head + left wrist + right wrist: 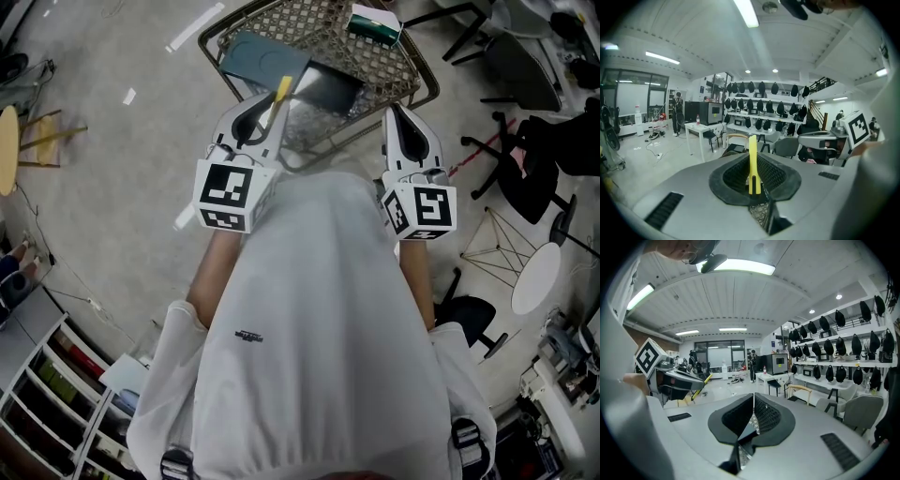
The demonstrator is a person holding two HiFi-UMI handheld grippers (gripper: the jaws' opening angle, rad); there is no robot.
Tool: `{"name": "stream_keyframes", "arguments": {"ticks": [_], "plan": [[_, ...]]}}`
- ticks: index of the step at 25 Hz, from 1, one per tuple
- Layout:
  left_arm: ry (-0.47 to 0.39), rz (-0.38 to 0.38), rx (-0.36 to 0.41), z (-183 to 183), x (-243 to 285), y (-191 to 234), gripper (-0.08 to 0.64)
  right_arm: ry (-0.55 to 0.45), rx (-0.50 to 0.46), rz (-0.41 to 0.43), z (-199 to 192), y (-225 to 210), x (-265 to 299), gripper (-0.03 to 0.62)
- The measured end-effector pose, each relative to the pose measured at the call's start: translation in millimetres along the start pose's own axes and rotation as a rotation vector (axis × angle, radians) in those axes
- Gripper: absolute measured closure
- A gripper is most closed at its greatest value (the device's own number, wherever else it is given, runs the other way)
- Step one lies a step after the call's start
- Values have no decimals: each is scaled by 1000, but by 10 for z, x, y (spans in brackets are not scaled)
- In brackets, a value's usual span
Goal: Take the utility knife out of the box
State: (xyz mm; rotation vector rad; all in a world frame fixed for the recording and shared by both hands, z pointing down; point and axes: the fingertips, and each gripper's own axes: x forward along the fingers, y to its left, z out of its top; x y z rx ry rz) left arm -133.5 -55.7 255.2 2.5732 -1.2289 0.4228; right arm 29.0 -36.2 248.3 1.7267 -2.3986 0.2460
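Left of centre in the head view, we see the left gripper (266, 120) clamped on the yellow utility knife (280, 97), which is up off the wire mesh table (380, 66) and already out of the box (324, 89). We judge the knife light, stiff and slick; best gripped mid-handle, away from the blade end. Grey lid (261, 58) lies left of the dark box; we can't read the box's inside. Green carton (375, 24) upper right. Right gripper (394, 112) closed, empty.
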Motion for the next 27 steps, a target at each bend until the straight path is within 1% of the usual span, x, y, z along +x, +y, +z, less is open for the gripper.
{"name": "stream_keyframes", "arguments": {"ticks": [4, 14, 27], "plan": [[3, -6, 2, -33, -20, 5, 514, 16, -17, 8, -30, 45, -17, 592], [7, -31, 5, -86, -46, -30, 514, 24, -5, -4, -90, 114, -77, 592], [8, -52, -6, -145, -66, 95, 514, 37, -14, -8, -74, 267, 10, 592]]}}
